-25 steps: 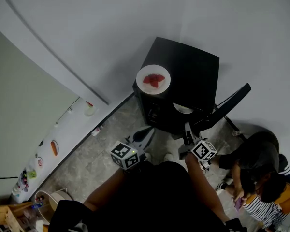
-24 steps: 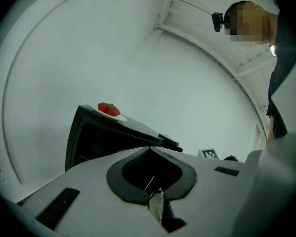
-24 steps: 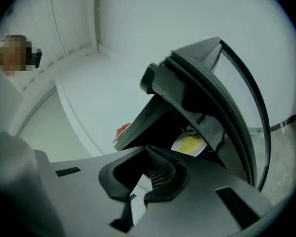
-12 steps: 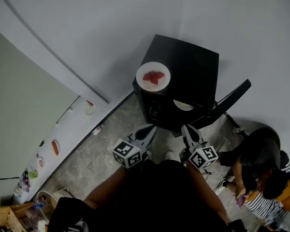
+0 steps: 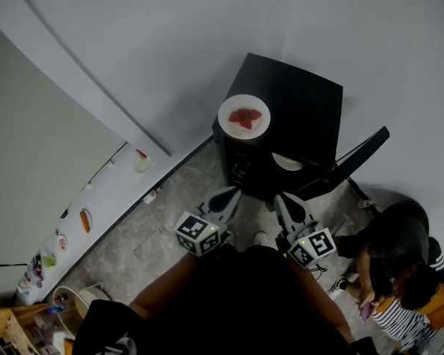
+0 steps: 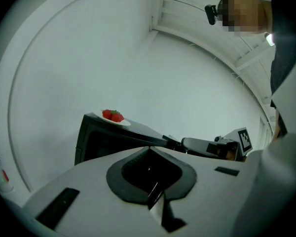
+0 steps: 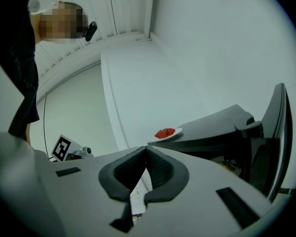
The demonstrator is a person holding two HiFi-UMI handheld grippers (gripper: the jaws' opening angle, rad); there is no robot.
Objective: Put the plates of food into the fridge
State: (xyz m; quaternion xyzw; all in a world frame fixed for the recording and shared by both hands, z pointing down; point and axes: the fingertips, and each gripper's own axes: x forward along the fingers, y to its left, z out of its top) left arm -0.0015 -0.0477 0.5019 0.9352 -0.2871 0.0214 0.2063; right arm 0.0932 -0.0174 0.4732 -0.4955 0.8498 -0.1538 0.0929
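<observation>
Compared with a second earlier, the right gripper (image 5: 280, 197) is sitting farther back from the open front of the small black fridge (image 5: 303, 95). Then its tips were right at the opening, beside the white plate of pale food (image 5: 286, 161). Now they are pointing at it from clear of the cabinet. Its marker cube (image 5: 313, 246) is lying lower in the head view and is showing a different face, so the tool has rolled. The left gripper (image 5: 234, 192) is keeping almost the same spot in front of the fridge's left front corner.

Both grippers are closed with nothing between the pads, as their own views show.

The white plate of pale food is resting inside the fridge, just behind the front edge and toward the hinge side. The black fridge door (image 5: 359, 154) is standing wide open to the right. The round white plate of red strawberries (image 5: 244, 117) is still sitting on the fridge's top, at its front left corner, unmoved. The plates and the fridge are lying slightly farther right in the head view than before.

A seated person in dark clothes (image 5: 396, 250) is staying on the grey stone floor (image 5: 148, 235) to the right of the door.

No brand, label or lettering is readable. The marker cubes are carrying only black-and-white square patterns.
</observation>
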